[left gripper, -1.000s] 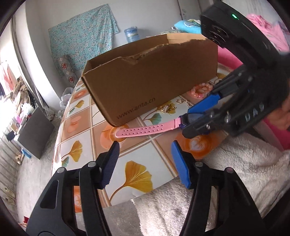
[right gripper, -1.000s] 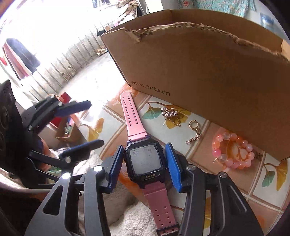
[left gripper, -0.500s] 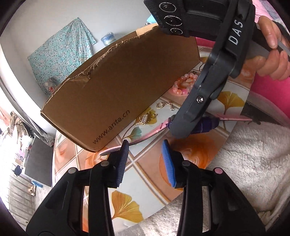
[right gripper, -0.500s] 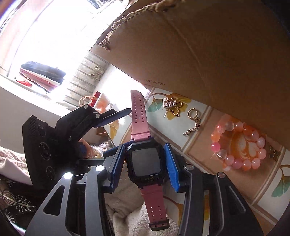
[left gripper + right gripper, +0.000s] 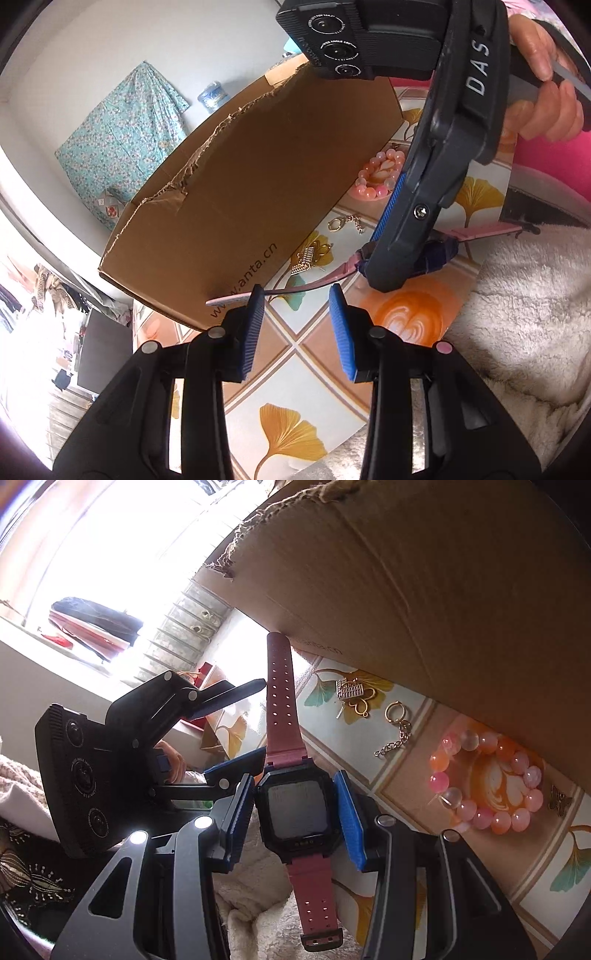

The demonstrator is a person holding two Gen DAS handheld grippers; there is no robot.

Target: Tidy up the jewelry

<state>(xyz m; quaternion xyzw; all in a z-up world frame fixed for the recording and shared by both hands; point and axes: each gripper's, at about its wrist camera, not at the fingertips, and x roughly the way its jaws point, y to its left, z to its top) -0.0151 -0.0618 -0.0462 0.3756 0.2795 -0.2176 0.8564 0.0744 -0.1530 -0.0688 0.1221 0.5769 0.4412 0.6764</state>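
Note:
My right gripper [image 5: 297, 806] is shut on a pink-strapped watch [image 5: 293, 808], gripping its black case and holding it lifted above the table. In the left wrist view the right gripper [image 5: 402, 240] hangs in front with the watch strap [image 5: 314, 282] sticking out towards my left gripper [image 5: 297, 328], which is open and empty just below the strap's tip. A cardboard box [image 5: 266, 177] stands behind. A pink bead bracelet [image 5: 487, 779], a gold charm [image 5: 351, 696] and a gold keyring chain [image 5: 397, 725] lie on the table by the box.
The table [image 5: 288, 373] has a ginkgo-leaf tile cover. A white fluffy cloth [image 5: 528, 317] lies at its right edge. A small butterfly charm [image 5: 559, 799] lies beside the bracelet. The box wall [image 5: 424, 583] rises close behind the watch.
The right gripper has lifted the watch off the table and tilted it up towards the box. The left gripper has narrowed its opening and come closer under the strap.

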